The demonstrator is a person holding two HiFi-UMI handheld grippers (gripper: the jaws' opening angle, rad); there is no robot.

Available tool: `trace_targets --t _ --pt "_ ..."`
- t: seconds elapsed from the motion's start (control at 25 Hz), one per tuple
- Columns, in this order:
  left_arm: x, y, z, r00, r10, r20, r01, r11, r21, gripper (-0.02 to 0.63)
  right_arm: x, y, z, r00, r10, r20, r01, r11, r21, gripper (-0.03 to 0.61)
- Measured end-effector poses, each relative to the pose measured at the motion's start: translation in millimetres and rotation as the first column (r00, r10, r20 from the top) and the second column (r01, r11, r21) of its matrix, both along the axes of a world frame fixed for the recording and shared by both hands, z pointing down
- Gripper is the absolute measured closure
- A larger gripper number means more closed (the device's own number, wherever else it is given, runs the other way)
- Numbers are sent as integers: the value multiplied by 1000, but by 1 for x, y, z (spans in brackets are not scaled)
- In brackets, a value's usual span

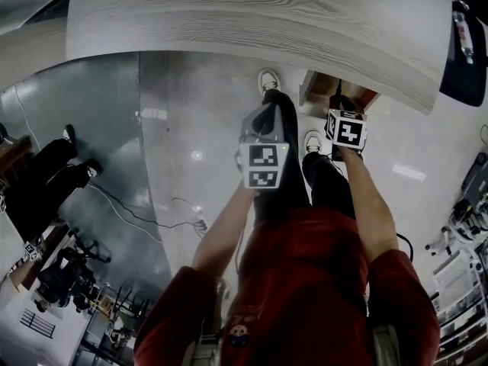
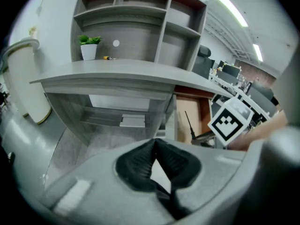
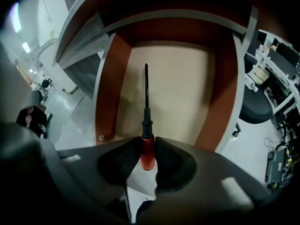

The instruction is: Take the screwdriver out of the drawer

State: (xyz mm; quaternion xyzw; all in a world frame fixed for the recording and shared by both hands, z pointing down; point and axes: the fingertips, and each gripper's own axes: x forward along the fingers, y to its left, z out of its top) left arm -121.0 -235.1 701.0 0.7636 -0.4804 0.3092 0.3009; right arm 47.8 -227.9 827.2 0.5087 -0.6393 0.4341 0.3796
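Observation:
The screwdriver has a red handle and a thin black shaft. My right gripper is shut on the red handle, and the shaft points away over the light wooden floor of the open drawer. The drawer has reddish-brown side walls. In the left gripper view the screwdriver's shaft shows slanted above the drawer, beside the right gripper's marker cube. My left gripper is shut with nothing between its pads and hangs left of the drawer. In the head view both grippers, left and right, are below the desk edge.
A grey desk top overhangs the drawer. Shelves above it carry a potted plant. Under the desk is a low shelf. A cable runs over the glossy floor. An office chair stands right of the drawer.

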Motion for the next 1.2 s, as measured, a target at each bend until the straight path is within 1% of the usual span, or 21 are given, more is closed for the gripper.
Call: trace_targets --t 0.36,0.64,0.84,0.96,1.08,1.2 --pt "17 25 -46 1000 -19 21 18 998 66 613 7 28 -42 998 -48 35 47 998 44 485" --pt "24 54 -83 996 -85 38 81 990 113 612 13 60 -79 992 -110 61 106 992 74 485" --pt "31 83 -108 991 -127 30 122 984 132 613 21 83 -112 987 -139 83 129 986 107 485" --pt "42 103 -120 990 -135 31 129 981 146 612 30 98 -131 984 -150 96 136 981 138 485" --pt "55 121 -130 989 -149 16 144 977 160 613 39 110 -149 981 -159 107 140 976 168 485" --pt "67 140 -139 986 -165 8 161 972 173 612 47 128 -173 974 -197 113 173 965 195 485"
